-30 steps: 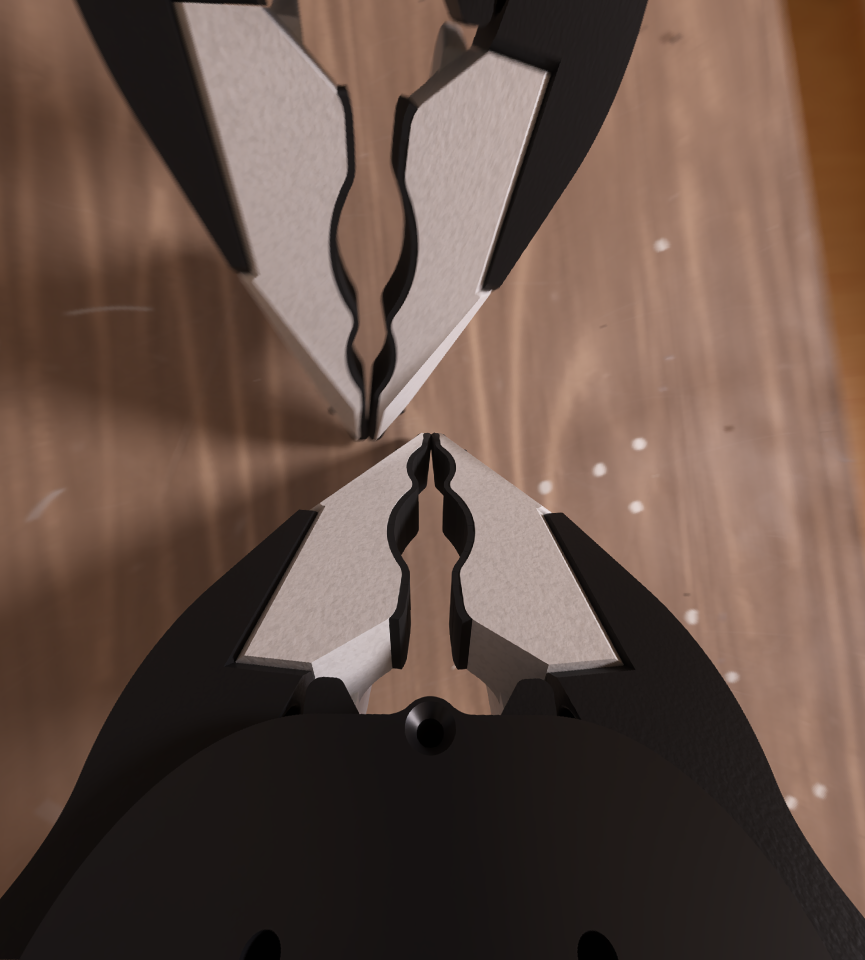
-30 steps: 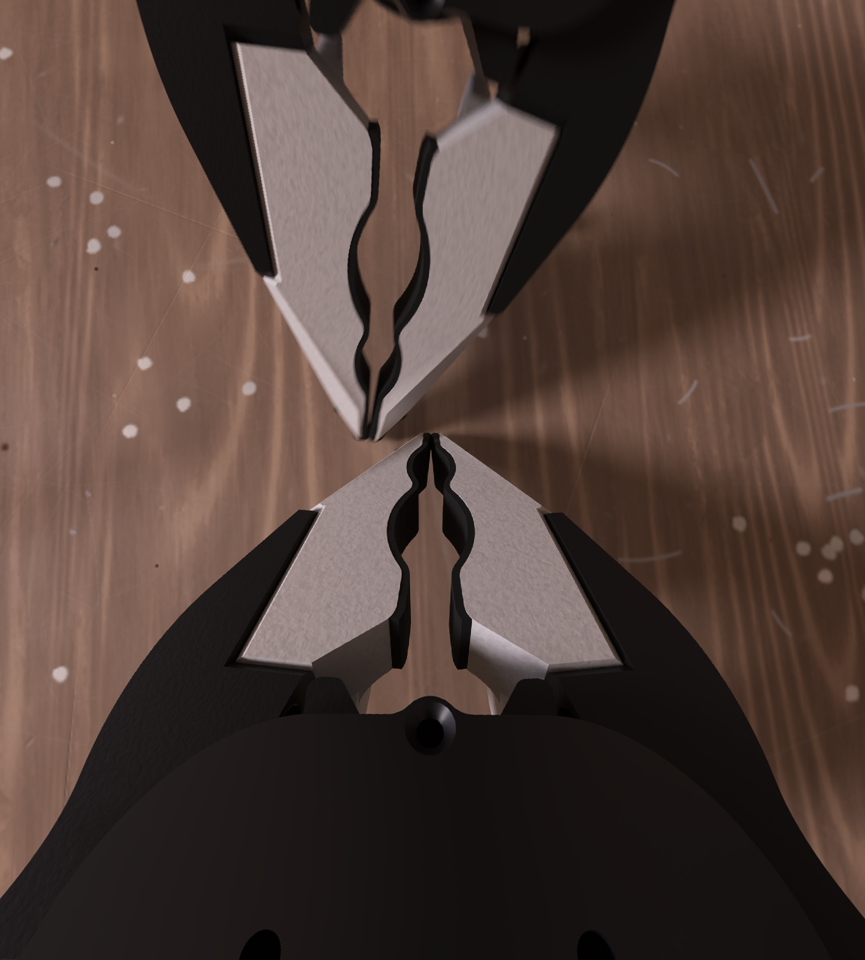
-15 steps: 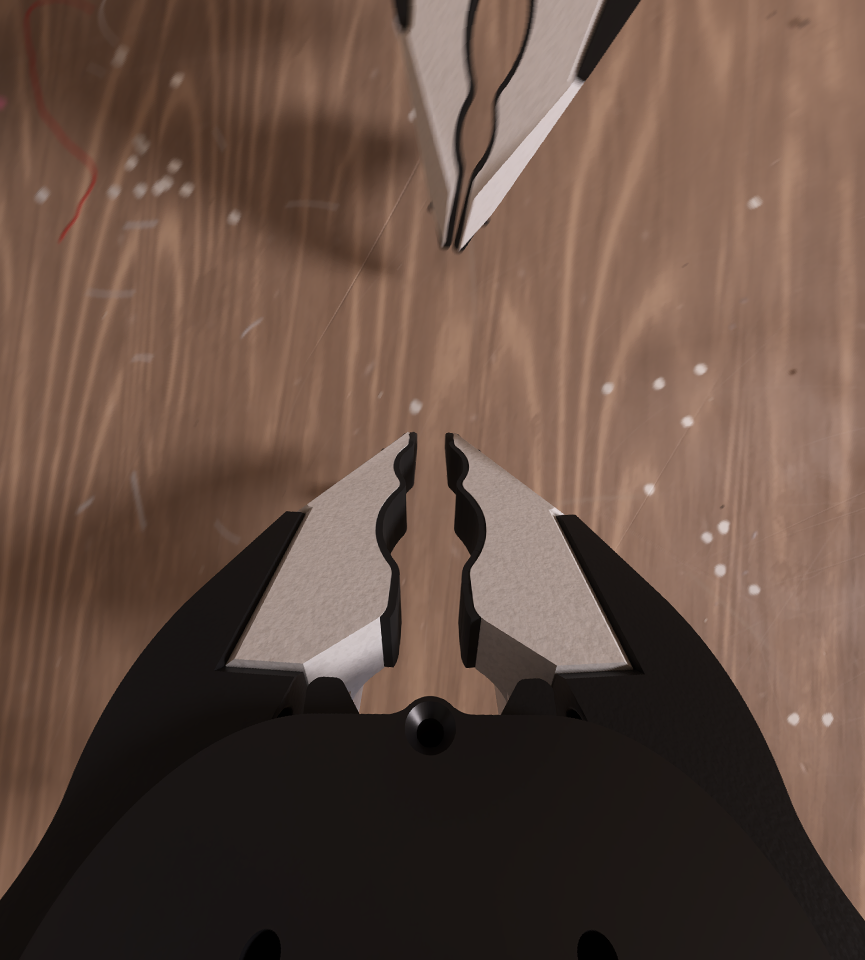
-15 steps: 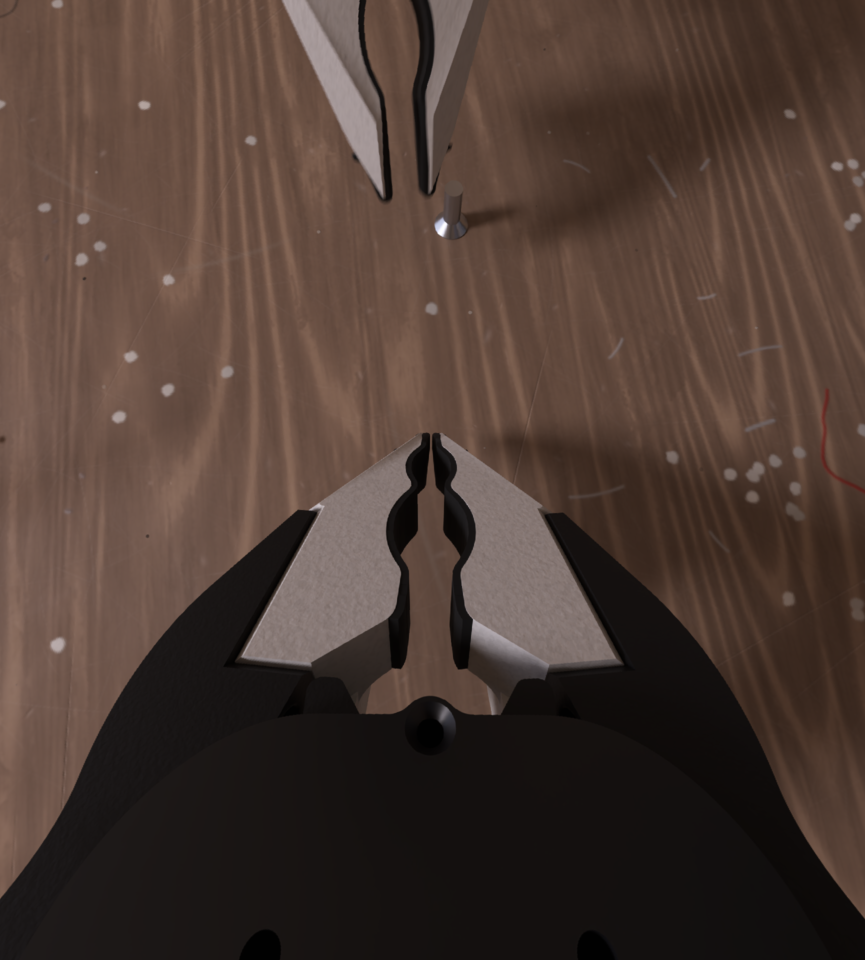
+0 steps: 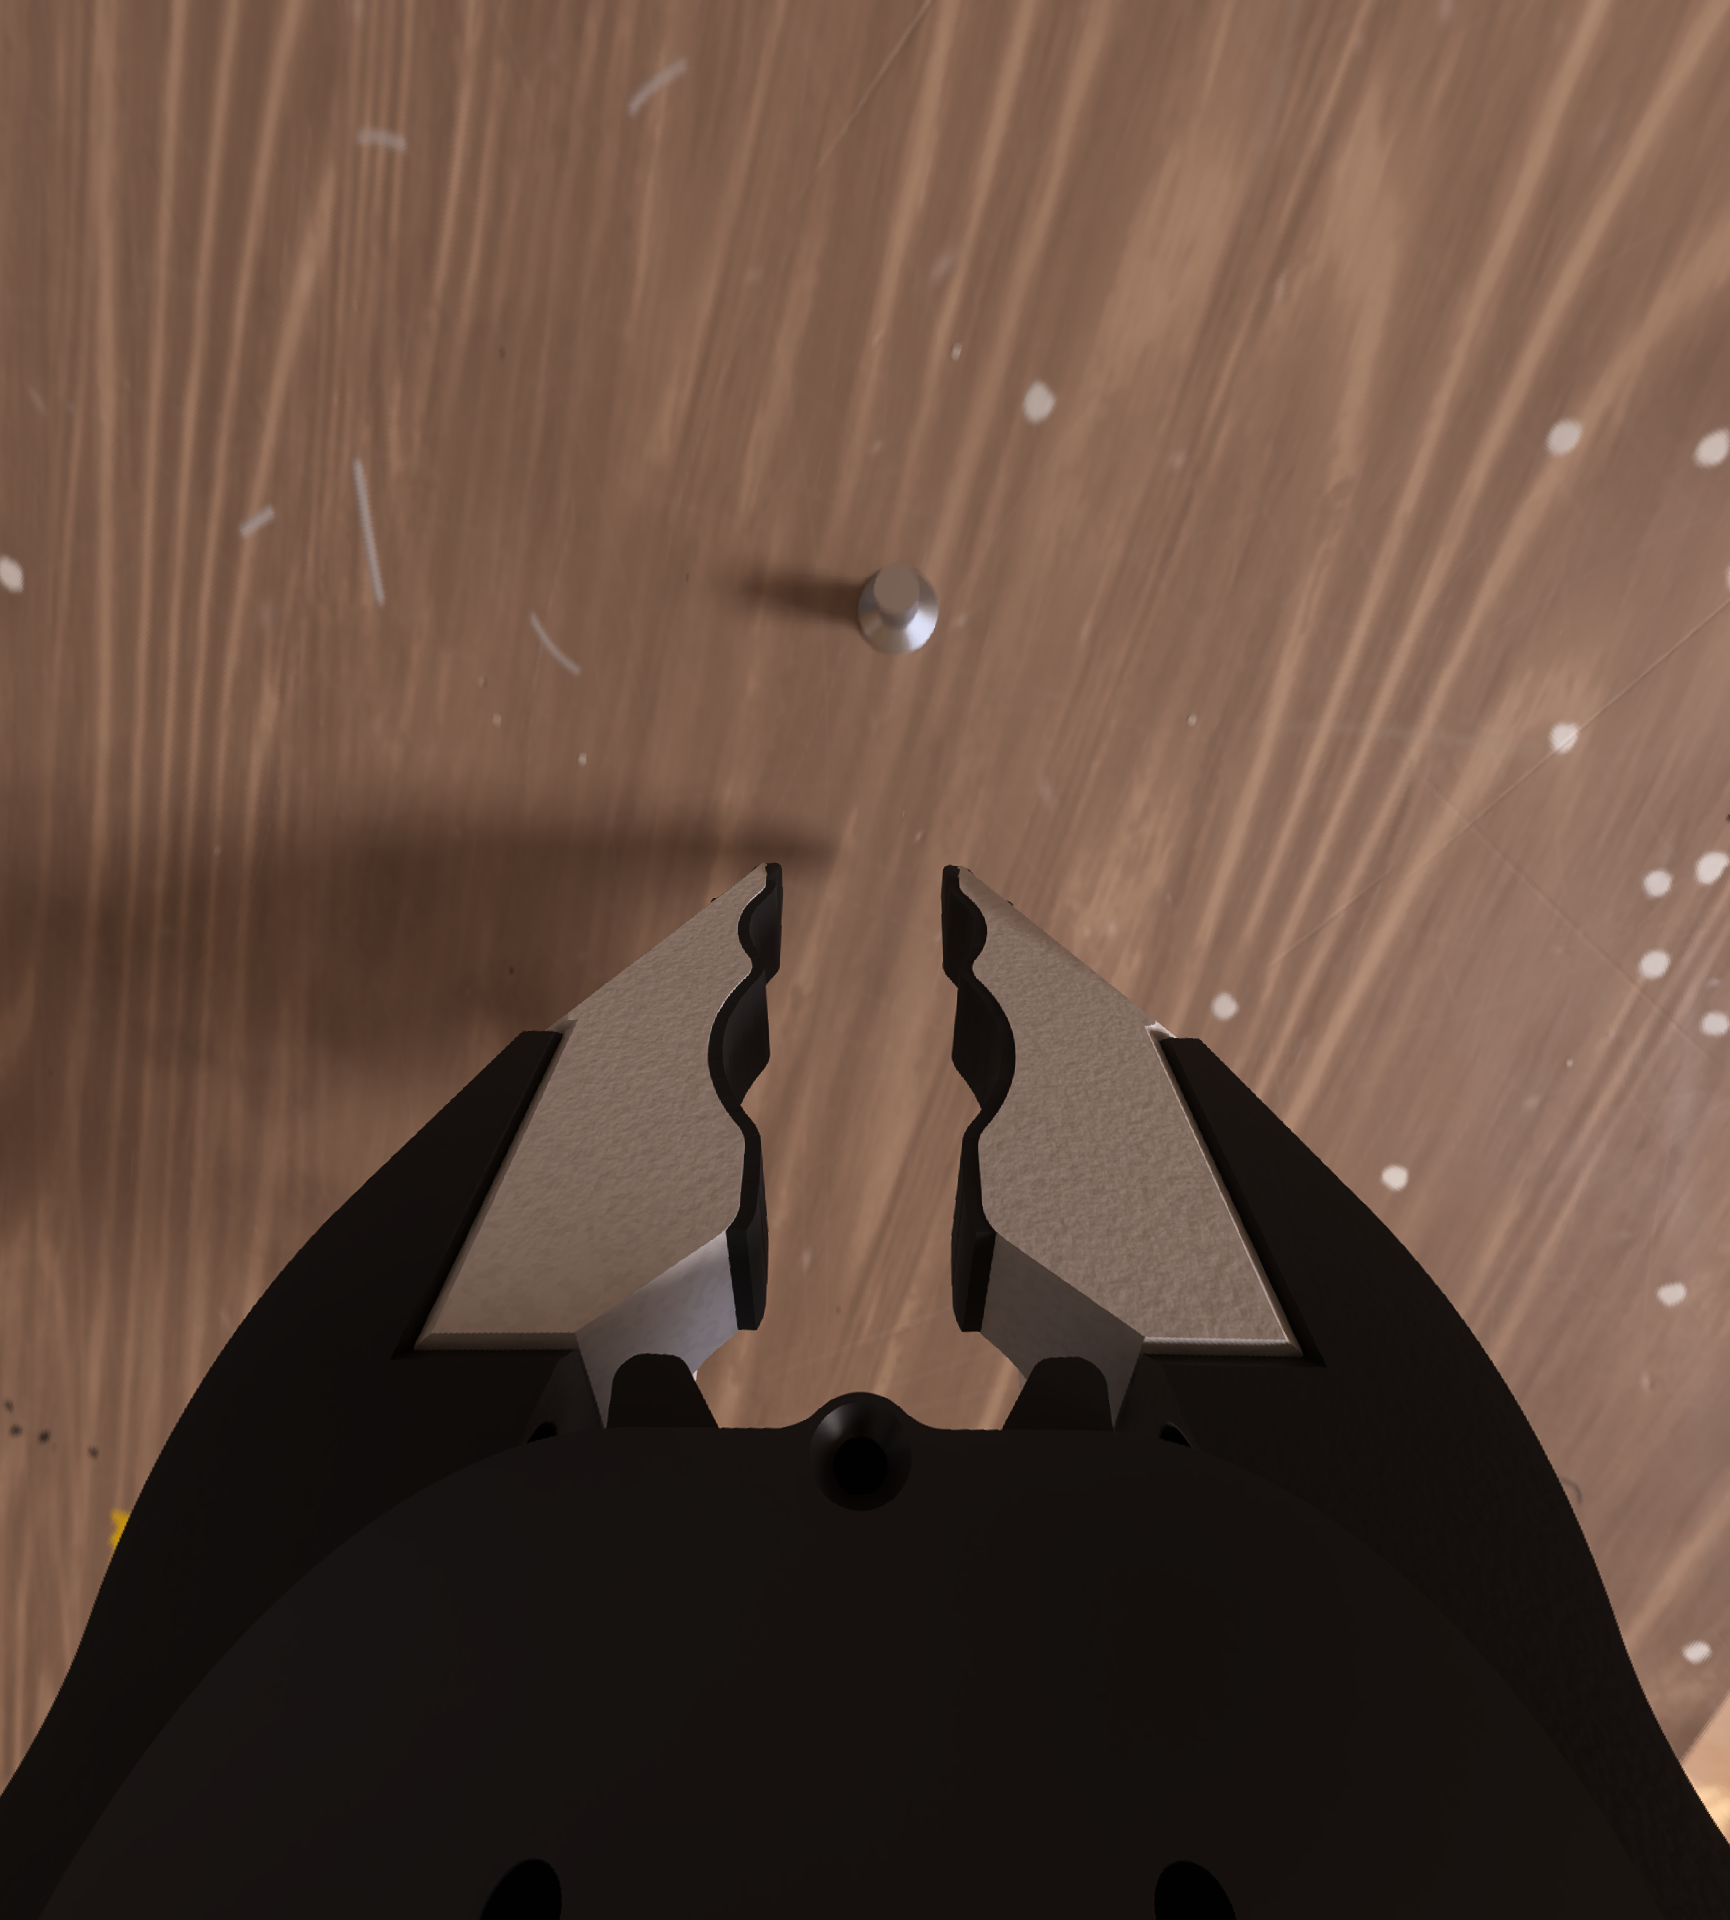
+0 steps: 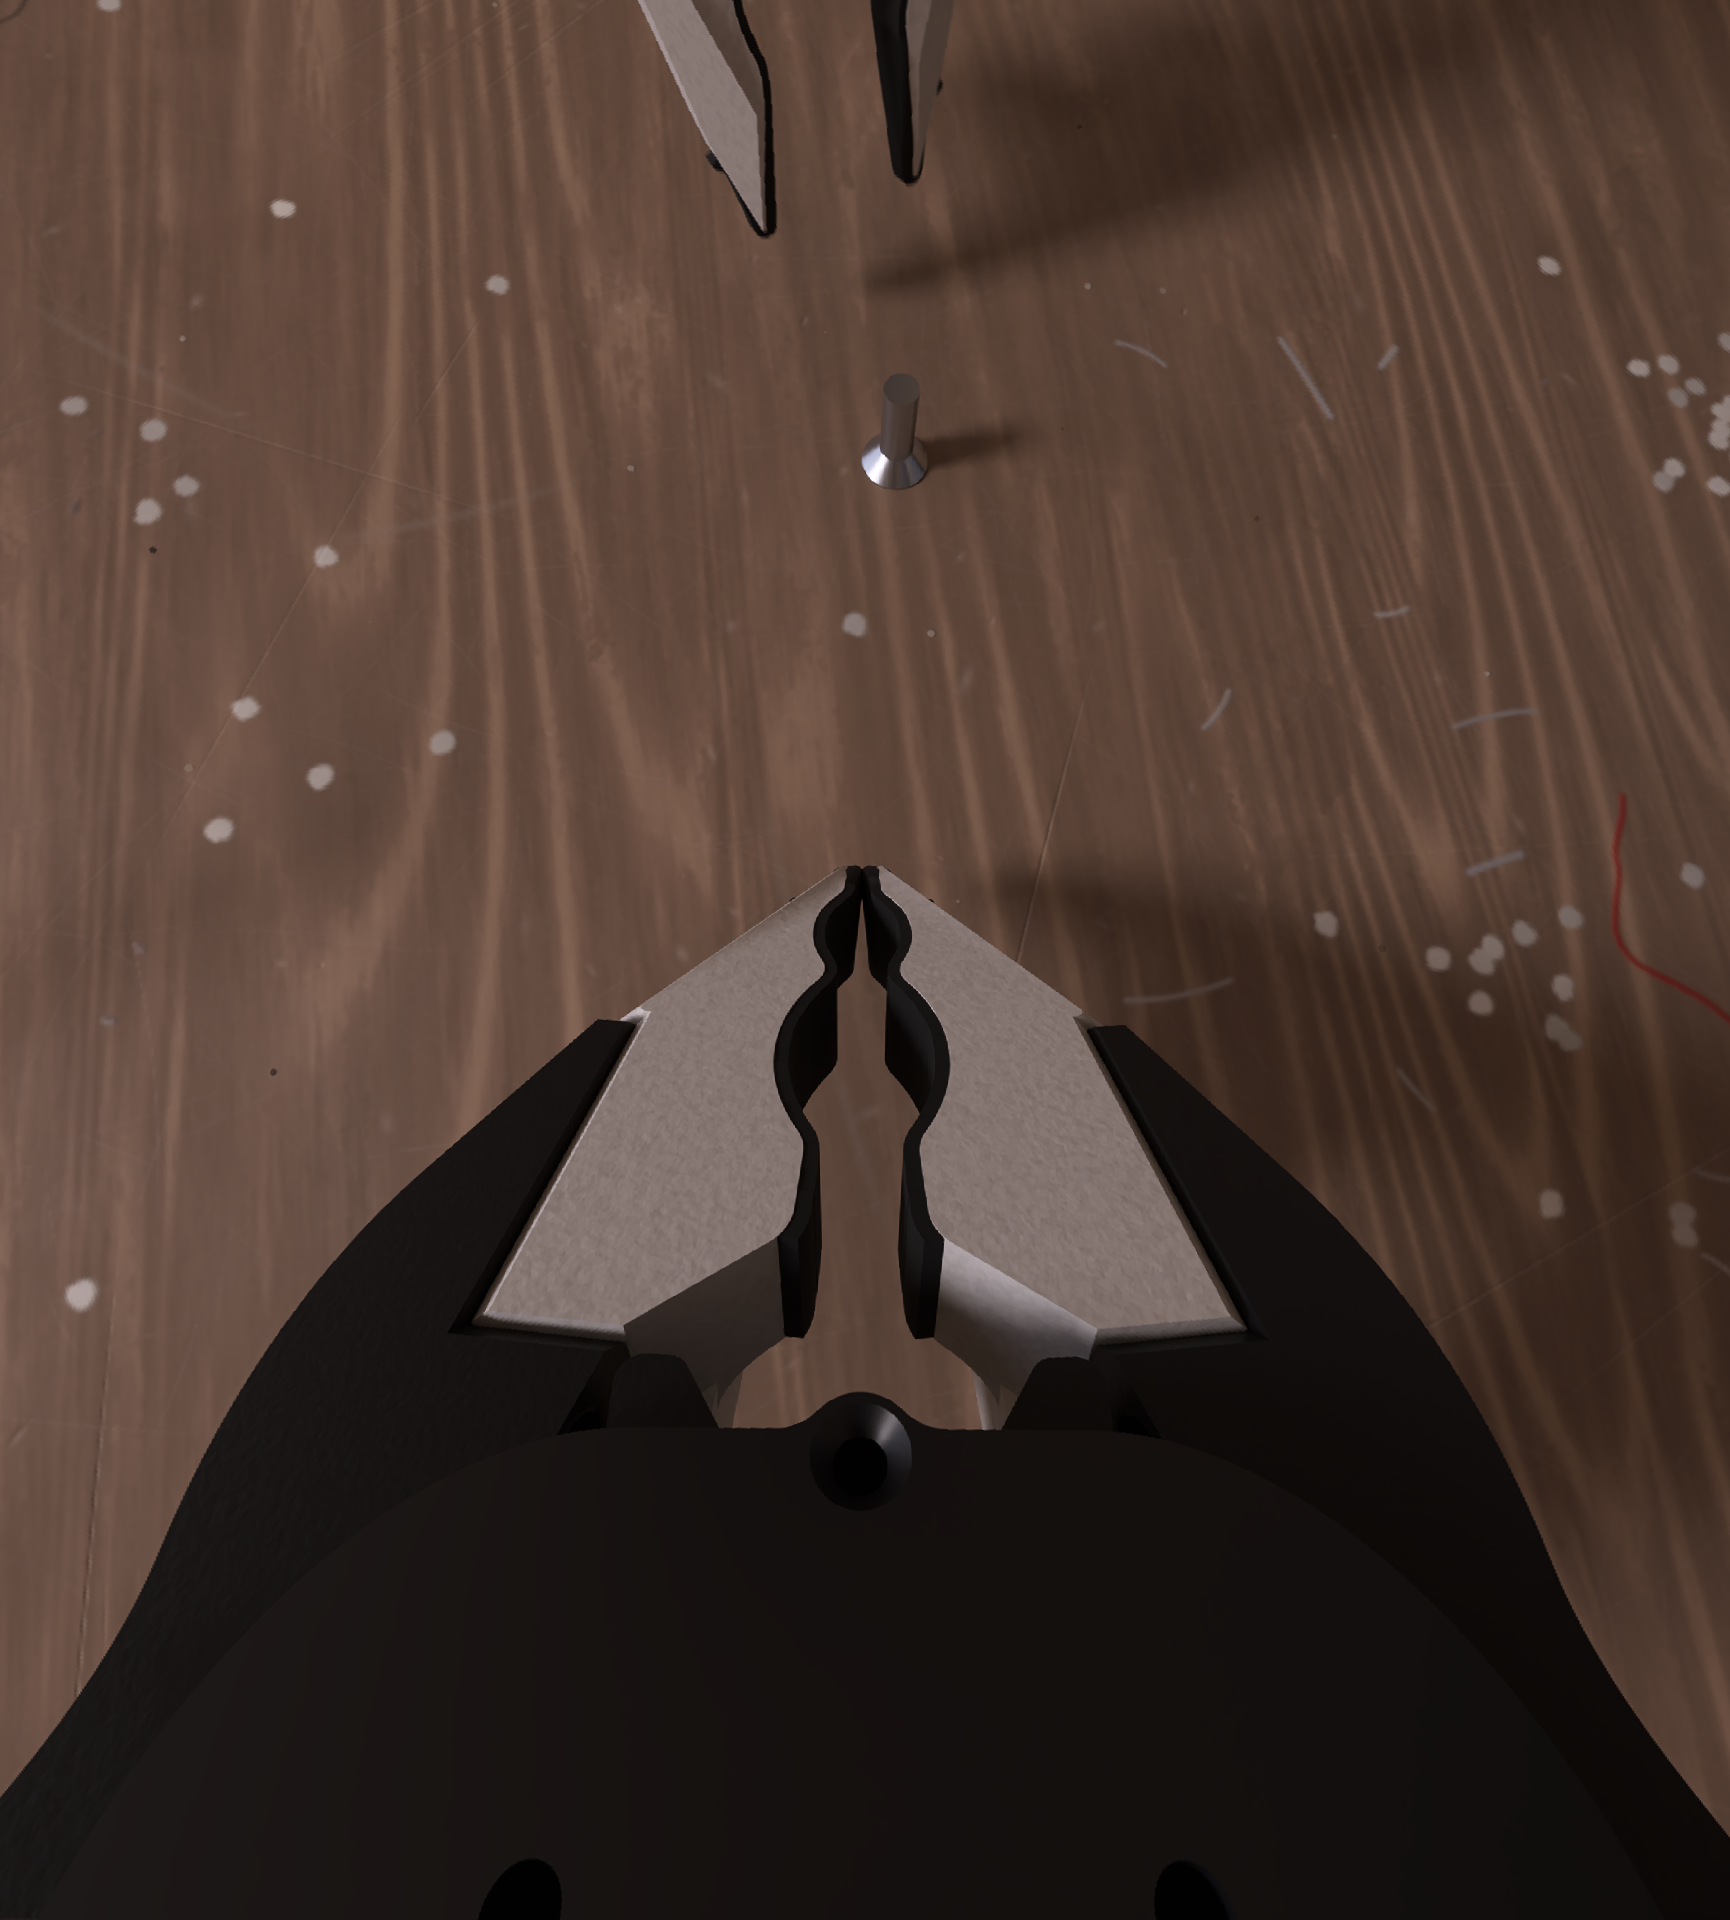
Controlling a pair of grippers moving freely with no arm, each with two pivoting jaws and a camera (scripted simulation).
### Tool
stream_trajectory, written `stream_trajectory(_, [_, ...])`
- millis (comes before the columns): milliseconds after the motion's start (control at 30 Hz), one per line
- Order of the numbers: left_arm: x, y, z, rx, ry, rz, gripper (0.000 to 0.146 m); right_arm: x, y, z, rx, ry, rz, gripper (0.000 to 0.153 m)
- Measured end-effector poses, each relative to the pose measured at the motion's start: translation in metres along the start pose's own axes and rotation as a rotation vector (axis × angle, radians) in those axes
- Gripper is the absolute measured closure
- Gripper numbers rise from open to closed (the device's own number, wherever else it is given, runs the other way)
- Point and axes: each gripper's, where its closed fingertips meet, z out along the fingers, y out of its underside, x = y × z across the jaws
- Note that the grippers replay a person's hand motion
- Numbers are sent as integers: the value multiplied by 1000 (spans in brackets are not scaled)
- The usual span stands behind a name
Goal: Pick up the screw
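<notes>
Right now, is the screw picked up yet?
Not yet. The small silver metal screw stands head-down on the brown wooden table, untouched. Done: the left hand-held gripper is open and aimed at it. The right hand-held gripper is shut, empty. Left: closing in, gripping, lifting.

Opposed wrist views share the screw (image 5: pixel 897 611)

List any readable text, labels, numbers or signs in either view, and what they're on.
None. The screw, the wooden table, the left gripper and the right gripper carry no writing; the table has only pale specks and scratches.
</notes>
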Motion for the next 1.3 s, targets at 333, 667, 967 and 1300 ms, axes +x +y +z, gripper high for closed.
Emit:
stream_trajectory(333, [5,-40,28,83,10,97,131,-2,-1,0,13,-9,-12,153])
stream_trajectory(667, [3,-43,30,118,-20,107,138,-4,-1,2,23,-26,-13,153])
stream_trajectory(967, [4,-63,14,275,-36,127,138,2,-17,-4,111,6,-10,153])
stream_trajectory(1300, [14,-79,9,375,-17,170,138,3,-39,-5,179,50,-23,149])
